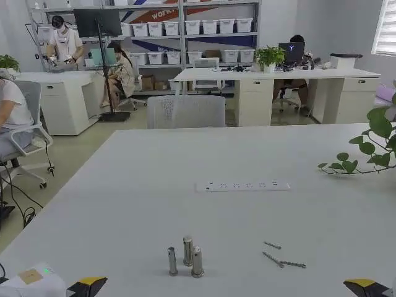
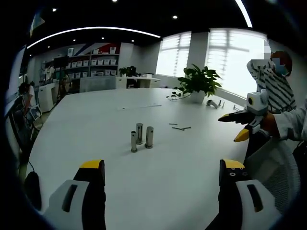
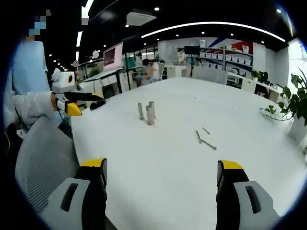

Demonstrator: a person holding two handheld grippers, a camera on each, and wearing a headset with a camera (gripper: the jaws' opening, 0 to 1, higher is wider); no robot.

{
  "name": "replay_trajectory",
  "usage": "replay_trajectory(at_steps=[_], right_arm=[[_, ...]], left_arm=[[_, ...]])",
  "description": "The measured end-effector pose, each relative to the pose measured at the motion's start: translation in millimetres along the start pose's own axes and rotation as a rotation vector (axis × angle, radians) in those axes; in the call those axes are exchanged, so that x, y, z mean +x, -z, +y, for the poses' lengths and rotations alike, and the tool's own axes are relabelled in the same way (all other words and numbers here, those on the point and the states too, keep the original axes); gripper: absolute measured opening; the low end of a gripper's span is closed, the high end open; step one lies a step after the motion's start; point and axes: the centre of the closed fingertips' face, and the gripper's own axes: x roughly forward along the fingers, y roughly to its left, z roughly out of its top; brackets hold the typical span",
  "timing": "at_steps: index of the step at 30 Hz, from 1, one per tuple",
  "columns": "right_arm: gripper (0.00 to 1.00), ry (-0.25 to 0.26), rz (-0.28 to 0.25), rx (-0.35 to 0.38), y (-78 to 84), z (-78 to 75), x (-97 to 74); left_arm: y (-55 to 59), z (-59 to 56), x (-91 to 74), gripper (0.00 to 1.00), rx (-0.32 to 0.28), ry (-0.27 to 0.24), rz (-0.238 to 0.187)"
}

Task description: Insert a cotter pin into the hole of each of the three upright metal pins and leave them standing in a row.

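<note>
left gripper: jaws wide apart, nothing between them. right gripper: jaws wide apart, holding nothing. metal pins: three, upright in a tight cluster on the white table, ahead of both pairs of jaws and clear of them. cotter pins: lying flat ahead of the right gripper, toward its right-hand jaw, apart from the metal pins.

Left gripper and right gripper cut by head view's bottom edge; metal pins' holes indiscernible.
</note>
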Motion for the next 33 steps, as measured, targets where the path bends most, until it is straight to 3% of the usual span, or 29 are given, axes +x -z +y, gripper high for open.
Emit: replay_trajectory(at_steps=[33], right_arm=[[0.96,0.002,0.003,0.003,3.2,-2.2,-0.3]], left_arm=[[0.5,0.0,1.5,0.99,-0.004,-0.004,0.0]])
